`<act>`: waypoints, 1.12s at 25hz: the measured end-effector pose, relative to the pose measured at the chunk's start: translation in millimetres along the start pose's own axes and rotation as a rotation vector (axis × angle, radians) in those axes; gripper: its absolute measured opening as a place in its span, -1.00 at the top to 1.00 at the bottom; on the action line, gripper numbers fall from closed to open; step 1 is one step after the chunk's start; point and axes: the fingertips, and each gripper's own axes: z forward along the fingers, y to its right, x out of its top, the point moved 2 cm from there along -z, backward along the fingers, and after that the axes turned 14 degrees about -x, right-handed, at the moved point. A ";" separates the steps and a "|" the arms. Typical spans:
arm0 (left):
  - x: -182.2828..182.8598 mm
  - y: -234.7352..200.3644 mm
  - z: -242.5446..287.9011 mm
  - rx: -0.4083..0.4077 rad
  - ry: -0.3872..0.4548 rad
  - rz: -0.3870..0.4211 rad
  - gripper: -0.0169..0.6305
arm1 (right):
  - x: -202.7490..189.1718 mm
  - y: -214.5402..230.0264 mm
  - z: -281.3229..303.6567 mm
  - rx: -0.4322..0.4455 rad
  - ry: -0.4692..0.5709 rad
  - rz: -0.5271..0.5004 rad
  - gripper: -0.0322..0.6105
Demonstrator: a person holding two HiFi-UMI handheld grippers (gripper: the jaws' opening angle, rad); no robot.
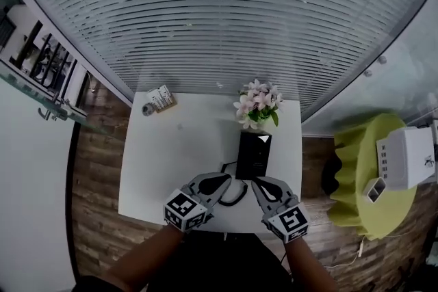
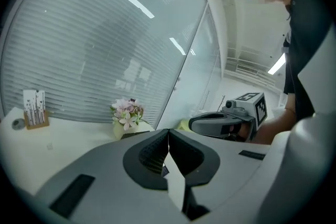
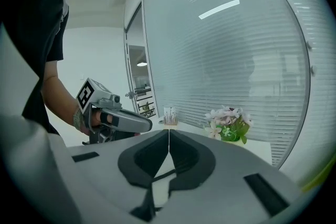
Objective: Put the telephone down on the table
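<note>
A black telephone lies flat on the white table, just in front of the flowerpot, and its dark cord loops toward the table's near edge. My left gripper hovers by the phone's near left corner, jaws shut with nothing between them. On the other side, my right gripper sits at the phone's near right corner, also shut and empty. Each gripper view shows the other gripper beside it: the right gripper and the left gripper. Neither gripper holds the phone.
A pot of pink and white flowers stands at the table's far right. A card holder and a small round object sit at the far left. A glass wall with blinds rises behind. A green round table carrying a white box is to the right.
</note>
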 end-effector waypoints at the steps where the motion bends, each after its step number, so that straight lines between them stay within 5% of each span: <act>1: -4.1 -6.6 4.9 0.003 0.005 -0.031 0.92 | -2.8 3.2 4.2 0.010 -0.005 -0.002 0.83; 8: -24.7 -50.3 32.7 -0.008 0.019 -0.165 0.91 | -16.3 26.8 30.5 0.042 -0.032 0.012 0.83; 14: -58.0 -78.4 54.9 -0.066 -0.061 -0.231 0.90 | -19.0 41.8 44.0 0.058 -0.044 0.041 0.83; 19: -81.7 -107.7 73.7 -0.071 -0.074 -0.357 0.60 | -26.5 47.9 44.8 0.057 -0.054 0.050 0.83; 28: -103.2 -129.8 92.8 -0.064 -0.125 -0.428 0.39 | -35.3 65.1 37.7 0.010 -0.062 0.099 0.83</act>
